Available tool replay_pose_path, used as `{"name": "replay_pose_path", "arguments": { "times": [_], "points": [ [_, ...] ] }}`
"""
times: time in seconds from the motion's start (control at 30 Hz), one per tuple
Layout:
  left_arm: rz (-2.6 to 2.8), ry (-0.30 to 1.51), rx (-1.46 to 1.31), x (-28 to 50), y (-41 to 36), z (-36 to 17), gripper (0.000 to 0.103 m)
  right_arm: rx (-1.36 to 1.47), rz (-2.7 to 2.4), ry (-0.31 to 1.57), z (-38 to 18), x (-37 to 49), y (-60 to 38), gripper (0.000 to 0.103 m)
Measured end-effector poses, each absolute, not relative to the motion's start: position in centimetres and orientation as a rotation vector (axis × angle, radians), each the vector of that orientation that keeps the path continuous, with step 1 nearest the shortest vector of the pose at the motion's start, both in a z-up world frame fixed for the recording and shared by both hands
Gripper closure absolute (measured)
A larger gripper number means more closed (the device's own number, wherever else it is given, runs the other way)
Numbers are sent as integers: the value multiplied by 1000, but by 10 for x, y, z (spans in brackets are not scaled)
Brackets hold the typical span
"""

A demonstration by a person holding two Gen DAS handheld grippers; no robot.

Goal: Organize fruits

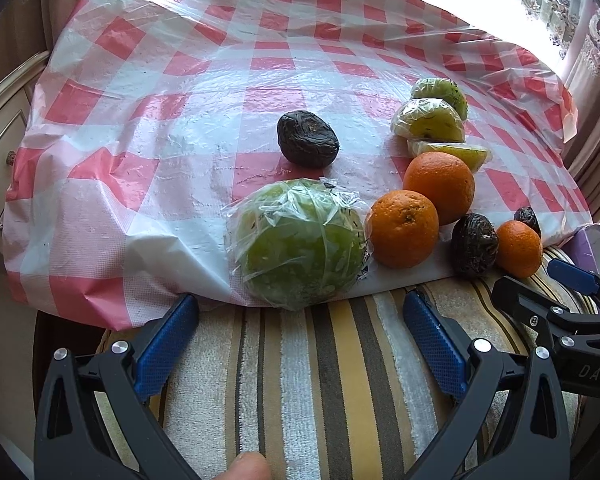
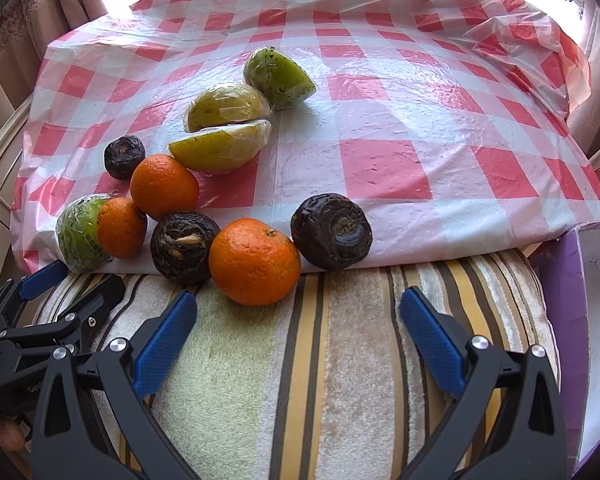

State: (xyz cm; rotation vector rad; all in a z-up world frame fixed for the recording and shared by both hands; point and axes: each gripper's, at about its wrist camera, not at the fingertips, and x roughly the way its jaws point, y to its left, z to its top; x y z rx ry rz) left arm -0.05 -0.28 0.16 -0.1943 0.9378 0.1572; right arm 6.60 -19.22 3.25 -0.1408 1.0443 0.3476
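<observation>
The left gripper [image 1: 300, 320] is wide open and holds nothing. A big green fruit in plastic wrap [image 1: 300, 244] sits just in front of it, at the edge of the checked cloth [image 1: 180, 112]. The right gripper [image 2: 298, 316] is wide open and empty too. A small orange [image 2: 254, 262] lies just ahead, between two dark fruits [image 2: 184, 246].

A red-and-white checked plastic sheet [image 1: 236, 92] covers the bench, with a striped towel [image 1: 332, 380] at its near edge. Fruits lie on both.
</observation>
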Motion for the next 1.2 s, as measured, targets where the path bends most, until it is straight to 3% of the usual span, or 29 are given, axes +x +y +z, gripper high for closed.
{"name": "replay_pose_path", "arguments": {
  "times": [1.2],
  "points": [
    [158,937,-196,-1,-4,1,4,-140,349,1040,32,68,-191,1]
  ]
}}
